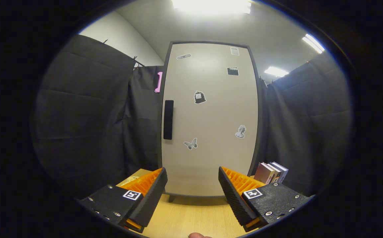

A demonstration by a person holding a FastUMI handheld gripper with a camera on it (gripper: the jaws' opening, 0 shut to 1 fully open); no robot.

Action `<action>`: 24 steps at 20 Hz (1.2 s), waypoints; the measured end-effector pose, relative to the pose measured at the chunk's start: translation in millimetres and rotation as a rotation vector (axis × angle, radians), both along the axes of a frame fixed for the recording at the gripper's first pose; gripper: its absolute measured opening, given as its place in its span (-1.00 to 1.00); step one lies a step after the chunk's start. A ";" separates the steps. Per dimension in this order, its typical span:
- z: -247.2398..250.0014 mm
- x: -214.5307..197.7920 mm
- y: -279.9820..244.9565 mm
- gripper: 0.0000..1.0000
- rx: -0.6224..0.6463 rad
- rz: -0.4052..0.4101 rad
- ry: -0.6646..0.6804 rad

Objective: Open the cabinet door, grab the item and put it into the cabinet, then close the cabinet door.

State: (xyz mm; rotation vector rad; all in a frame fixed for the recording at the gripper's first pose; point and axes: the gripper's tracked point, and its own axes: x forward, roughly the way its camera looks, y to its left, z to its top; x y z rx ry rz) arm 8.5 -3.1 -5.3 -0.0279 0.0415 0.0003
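The gripper hangs wide open and empty above the wooden tabletop, fingers aimed at the cabinet door, which stands shut at the tabletop's far edge. Its dark handle runs upright near the door's left edge, above and beyond the left finger. The likely item, a few books, stands at the cabinet's right foot, just beyond the right finger. The handle looks flat and shallow, so the fingers may slip off, or a hard pull may shift the cabinet and topple the books.
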 end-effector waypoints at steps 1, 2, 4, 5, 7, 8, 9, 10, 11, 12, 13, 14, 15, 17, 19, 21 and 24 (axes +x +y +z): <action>-1.7 0.9 0.9 0.92 0.004 -0.003 0.006; -1.8 1.7 1.5 0.92 0.013 -0.008 0.010; 0.0 6.5 1.4 0.92 0.025 -0.016 0.012; 1.4 9.1 -1.3 0.92 0.026 -0.026 0.011; 4.9 17.6 -7.5 0.92 0.026 -0.047 0.006; 6.2 22.4 -12.1 0.92 0.025 -0.060 0.007; 7.1 27.0 -14.7 0.92 0.029 -0.065 0.016; 6.6 31.9 -17.9 0.92 0.037 -0.071 0.025; 7.2 38.4 -21.3 0.92 0.047 -0.076 0.033; 9.8 43.8 -25.0 0.92 0.055 -0.080 0.032; 12.3 49.1 -28.1 0.92 0.058 -0.081 0.030; 15.2 53.9 -29.8 0.92 0.055 -0.082 0.030; 17.8 58.8 -29.0 0.92 0.056 -0.073 0.032; 17.9 73.2 -28.0 0.92 0.055 -0.041 0.033; 13.5 86.2 -31.3 0.92 0.041 -0.028 0.049; 5.8 103.4 -31.9 0.92 0.068 -0.005 0.068; -2.3 129.6 -33.3 0.92 0.137 0.031 0.091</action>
